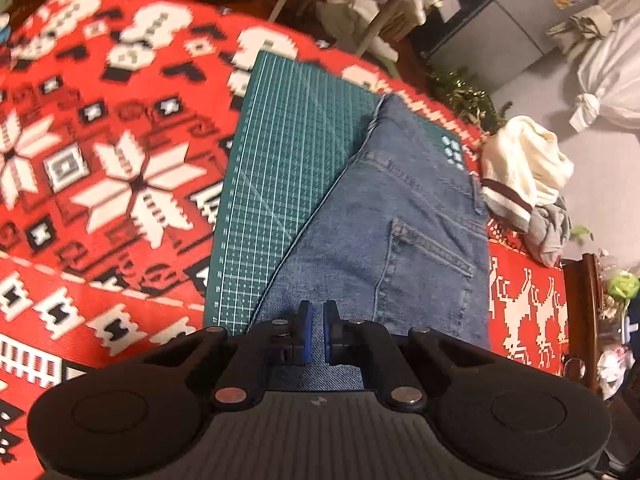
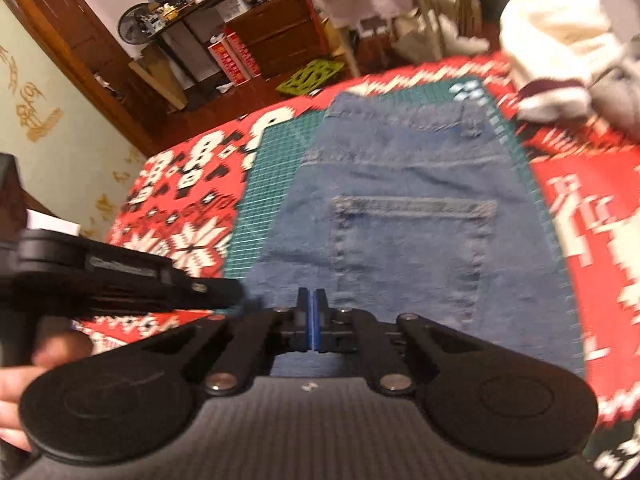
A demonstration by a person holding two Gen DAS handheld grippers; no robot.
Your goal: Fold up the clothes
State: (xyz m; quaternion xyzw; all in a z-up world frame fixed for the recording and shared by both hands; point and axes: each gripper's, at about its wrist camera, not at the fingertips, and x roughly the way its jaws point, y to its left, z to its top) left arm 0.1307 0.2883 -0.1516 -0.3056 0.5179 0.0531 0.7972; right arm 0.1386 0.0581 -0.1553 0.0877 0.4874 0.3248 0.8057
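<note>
Blue jeans (image 1: 400,220) lie folded flat on a green cutting mat (image 1: 280,160), back pocket facing up. My left gripper (image 1: 318,310) hovers over their near edge, its blue pads a narrow gap apart, with denim showing through the gap but nothing held. In the right wrist view the same jeans (image 2: 400,240) fill the mat (image 2: 272,184). My right gripper (image 2: 312,298) is above their near edge, pads pressed together with nothing seen between them. The left gripper's black body (image 2: 120,276) sits at the left of that view, held by a hand (image 2: 36,364).
A red patterned cloth (image 1: 100,160) covers the table. A pile of cream and grey clothes (image 1: 520,168) lies at the table's far right corner, also seen as a cream heap (image 2: 560,40). Beyond the table edge are wooden furniture (image 2: 272,40) and floor clutter.
</note>
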